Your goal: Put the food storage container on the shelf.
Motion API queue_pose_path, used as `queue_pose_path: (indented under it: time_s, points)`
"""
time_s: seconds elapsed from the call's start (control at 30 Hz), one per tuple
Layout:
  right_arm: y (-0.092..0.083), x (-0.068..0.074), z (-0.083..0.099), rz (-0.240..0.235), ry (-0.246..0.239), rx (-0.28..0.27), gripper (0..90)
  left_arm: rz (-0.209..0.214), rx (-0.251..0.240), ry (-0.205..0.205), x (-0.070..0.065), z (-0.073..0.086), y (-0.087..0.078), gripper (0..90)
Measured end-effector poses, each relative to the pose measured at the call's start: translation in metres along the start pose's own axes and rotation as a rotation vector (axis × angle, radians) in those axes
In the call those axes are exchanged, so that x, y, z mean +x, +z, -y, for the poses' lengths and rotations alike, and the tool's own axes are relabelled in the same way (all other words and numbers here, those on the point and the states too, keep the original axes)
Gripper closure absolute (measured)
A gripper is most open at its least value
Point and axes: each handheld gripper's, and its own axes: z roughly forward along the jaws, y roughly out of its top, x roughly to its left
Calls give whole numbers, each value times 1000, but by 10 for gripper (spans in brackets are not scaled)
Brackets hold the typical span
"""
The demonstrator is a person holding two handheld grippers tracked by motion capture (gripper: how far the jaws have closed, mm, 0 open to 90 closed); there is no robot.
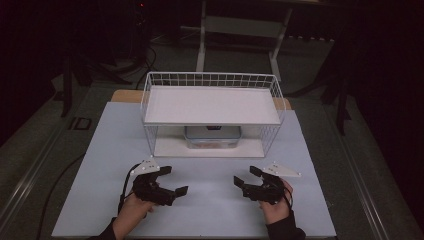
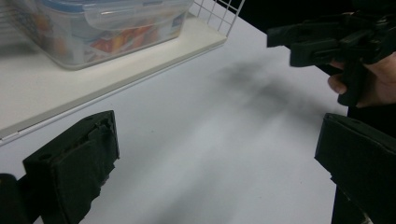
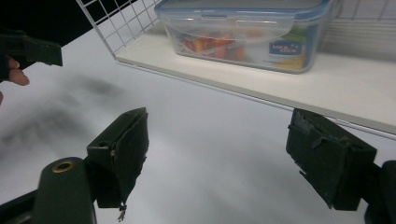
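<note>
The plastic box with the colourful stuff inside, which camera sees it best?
The right gripper view: the plastic box is close, its lid and label clear. The left gripper view cuts off part of it; the high view shows it small under the shelf.

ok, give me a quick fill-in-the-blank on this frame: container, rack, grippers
1. The clear plastic container sits on the ____ shelf of the white wire rack.
2. The jaws of the left gripper and of the right gripper stand ____, nothing between them.
3. The container's lid has ____ edging and is shut.
4. Both grippers are over the table in ____ of the rack.

Missing words: lower; open; blue; front
</note>
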Motion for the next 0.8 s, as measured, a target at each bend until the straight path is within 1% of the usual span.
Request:
queue_pose_path:
  time_s: [0.1, 0.17, 0.2, 0.27, 0.33, 0.4, 0.47, 0.5, 0.6, 0.8]
  points:
    - [-9, 0, 1, -5, -1, -14, 199, 4, -1, 1, -1, 0, -1, 0]
    - [-15, -1, 2, 0, -6, -23, 199, 8, -4, 4, -1, 1, -2, 0]
    - [-18, -2, 3, -3, 0, -24, 197, 8, -3, 6, -1, 1, -3, 0]
    - [-23, -4, 5, 8, 1, -30, 196, 12, -7, 8, -2, 1, -4, 0]
    - [-28, -7, 8, 12, 11, -25, 193, 13, 0, 7, -2, 2, -3, 0]
    - [-33, -12, 13, 27, 16, 3, 192, 12, 7, 13, -2, 3, -2, 0]
    - [-35, -14, 15, 31, 18, 12, 191, 14, 10, 17, -3, 3, -1, 0]
    - [-38, -17, 18, 44, 25, 17, 192, 15, 10, 18, -3, 3, -1, 0]
    - [-40, -21, 21, 51, 36, 25, 194, 16, 15, 23, -4, 4, 0, 0]
    - [-41, -26, 24, 71, 39, 44, 195, 19, 22, 25, -2, 6, 2, 0]
